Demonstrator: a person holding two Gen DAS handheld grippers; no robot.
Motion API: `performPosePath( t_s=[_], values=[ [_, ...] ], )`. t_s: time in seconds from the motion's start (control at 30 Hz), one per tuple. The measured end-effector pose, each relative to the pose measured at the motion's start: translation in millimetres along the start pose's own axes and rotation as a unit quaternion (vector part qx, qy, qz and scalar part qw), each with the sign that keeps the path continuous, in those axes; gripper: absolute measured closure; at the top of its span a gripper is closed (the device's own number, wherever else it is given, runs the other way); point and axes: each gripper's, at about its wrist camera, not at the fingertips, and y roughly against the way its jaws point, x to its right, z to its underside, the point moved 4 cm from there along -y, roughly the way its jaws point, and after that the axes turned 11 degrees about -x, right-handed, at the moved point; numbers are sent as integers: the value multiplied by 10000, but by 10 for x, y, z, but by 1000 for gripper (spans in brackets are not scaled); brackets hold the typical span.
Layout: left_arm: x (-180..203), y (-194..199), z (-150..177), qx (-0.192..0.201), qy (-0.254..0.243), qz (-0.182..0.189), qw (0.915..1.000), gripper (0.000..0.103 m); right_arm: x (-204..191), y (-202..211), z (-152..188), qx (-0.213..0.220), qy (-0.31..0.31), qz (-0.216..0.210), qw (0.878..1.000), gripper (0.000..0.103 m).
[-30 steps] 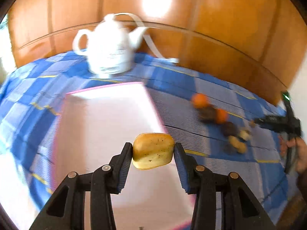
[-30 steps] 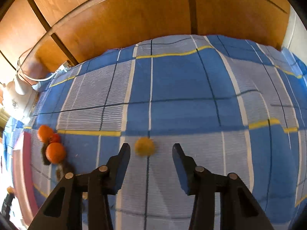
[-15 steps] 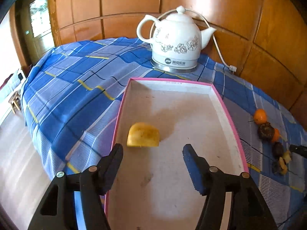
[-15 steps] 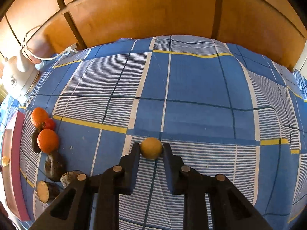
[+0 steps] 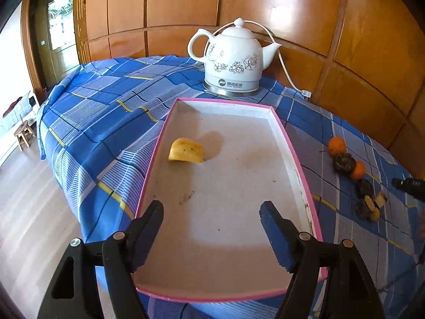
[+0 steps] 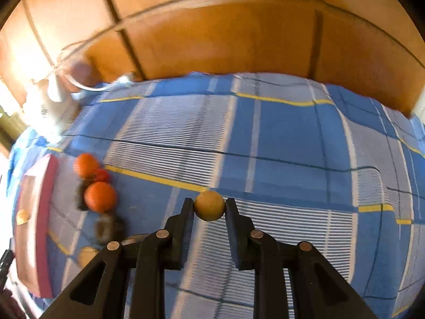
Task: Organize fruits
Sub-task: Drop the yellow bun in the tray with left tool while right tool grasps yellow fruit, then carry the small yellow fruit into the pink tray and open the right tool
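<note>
A yellow fruit chunk (image 5: 186, 154) lies inside the pink-rimmed white tray (image 5: 290, 146), near its left wall. My left gripper (image 5: 211, 211) hangs over the tray's near end, its jaws opening, with nothing between them. In the right wrist view my right gripper (image 6: 209, 206) is shut on a small round yellow fruit (image 6: 209, 205), lifted a little above the blue checked cloth (image 6: 279, 143). To its left lies a loose row of fruit: oranges (image 6: 100, 196), a small red one and dark pieces. The same row (image 5: 356, 175) shows right of the tray in the left wrist view.
A white floral electric kettle (image 5: 233, 61) with its cord stands behind the tray against the wooden panel wall (image 5: 292, 13). The table's edge drops to a pale floor (image 5: 29, 212) on the left, where a small stool stands. The tray's pink wall (image 6: 47, 212) appears at the far left.
My left gripper let go of the yellow chunk into the tray, widened and drew back. My right gripper closed on the small round yellow fruit and raised it slightly.
</note>
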Motion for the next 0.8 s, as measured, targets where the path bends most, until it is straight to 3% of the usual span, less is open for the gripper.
performPosePath(
  t_s=[0.37, 0.8],
  values=[
    [-32, 189, 62, 397, -105, -393, 9984, 17, -971, 167, 223, -71, 1273, -814, 9885, 79],
    [-273, 176, 147, 358, 173, -343, 9986, 15, -2424, 122, 743, -413, 2460, -1697, 9534, 79]
  ],
)
